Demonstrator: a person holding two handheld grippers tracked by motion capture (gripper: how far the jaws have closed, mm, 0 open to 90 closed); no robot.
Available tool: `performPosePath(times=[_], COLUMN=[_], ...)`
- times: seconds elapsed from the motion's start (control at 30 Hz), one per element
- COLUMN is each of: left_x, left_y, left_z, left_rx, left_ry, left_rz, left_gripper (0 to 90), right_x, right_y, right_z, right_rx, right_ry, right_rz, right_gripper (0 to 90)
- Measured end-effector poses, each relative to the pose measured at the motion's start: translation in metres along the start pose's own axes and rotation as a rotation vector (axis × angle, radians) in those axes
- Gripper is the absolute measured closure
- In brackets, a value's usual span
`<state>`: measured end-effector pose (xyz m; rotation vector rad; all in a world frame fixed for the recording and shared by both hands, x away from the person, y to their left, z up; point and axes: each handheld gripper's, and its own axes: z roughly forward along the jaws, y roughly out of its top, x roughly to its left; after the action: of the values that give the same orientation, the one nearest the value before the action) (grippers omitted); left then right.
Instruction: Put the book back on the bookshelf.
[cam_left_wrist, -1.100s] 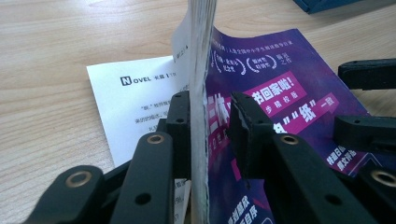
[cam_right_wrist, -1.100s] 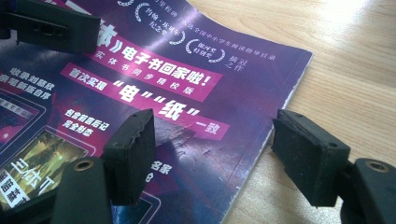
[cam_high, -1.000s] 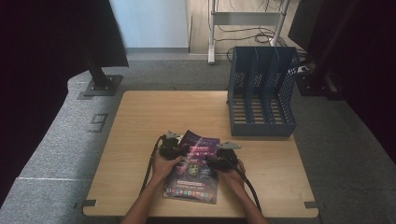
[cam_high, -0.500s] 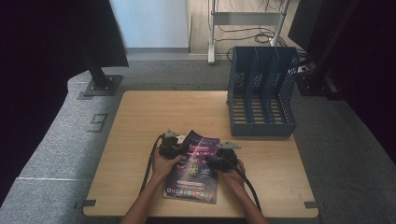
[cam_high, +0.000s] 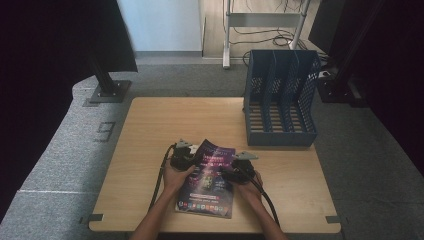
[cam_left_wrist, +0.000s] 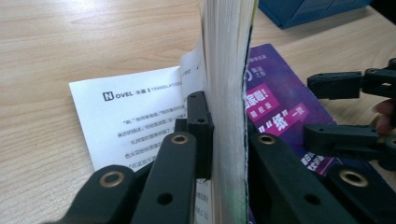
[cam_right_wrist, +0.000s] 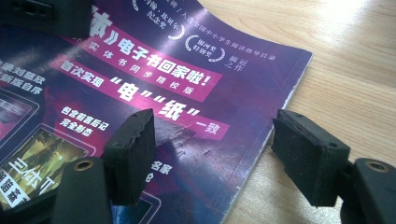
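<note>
A thick book with a purple cover (cam_high: 207, 180) lies near the table's front edge, between my two grippers. My left gripper (cam_high: 182, 156) is at its left edge. In the left gripper view this gripper (cam_left_wrist: 229, 140) is shut on a thick wad of pages (cam_left_wrist: 229, 70) that stands on edge, with one white printed page (cam_left_wrist: 135, 121) lying flat on the wood. My right gripper (cam_high: 235, 167) sits at the book's right edge. It stands open (cam_right_wrist: 219, 149): one pad (cam_right_wrist: 133, 135) hangs over the cover (cam_right_wrist: 154, 79), the other pad (cam_right_wrist: 308, 154) is past the book's edge over the table.
A blue slotted file rack (cam_high: 280, 97) stands at the table's back right corner. Bare wooden table (cam_high: 150, 125) stretches behind and left of the book. A black stand base (cam_high: 107, 90) is on the grey floor to the left.
</note>
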<state>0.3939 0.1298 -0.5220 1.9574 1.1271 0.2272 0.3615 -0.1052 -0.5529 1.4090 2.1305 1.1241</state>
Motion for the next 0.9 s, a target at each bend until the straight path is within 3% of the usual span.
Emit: performPosePath(times=[0.4,0.5,0.7,0.9], left_x=[-0.005,-0.007,-0.009,-0.013], left_y=[0.000,0.001,0.002,0.003], left_z=[-0.008,-0.013,-0.016,-0.022], left_rx=[-0.061,-0.087,-0.103,-0.135], left_ry=[-0.042,-0.079,-0.100,-0.115], left_rz=[0.018,0.024,0.037,0.058], left_gripper=[85.4,85.5,85.6,85.6], right_x=[-0.001,-0.001,-0.002,-0.006], right_y=[0.000,0.000,0.000,0.002], right_z=[0.000,0.000,-0.001,-0.005], right_rx=[0.000,0.001,-0.001,-0.034], right_ry=[0.004,0.012,0.021,0.026], right_rz=[0.002,0.004,0.015,0.031], right_gripper=[29.7,29.1,27.3,24.9])
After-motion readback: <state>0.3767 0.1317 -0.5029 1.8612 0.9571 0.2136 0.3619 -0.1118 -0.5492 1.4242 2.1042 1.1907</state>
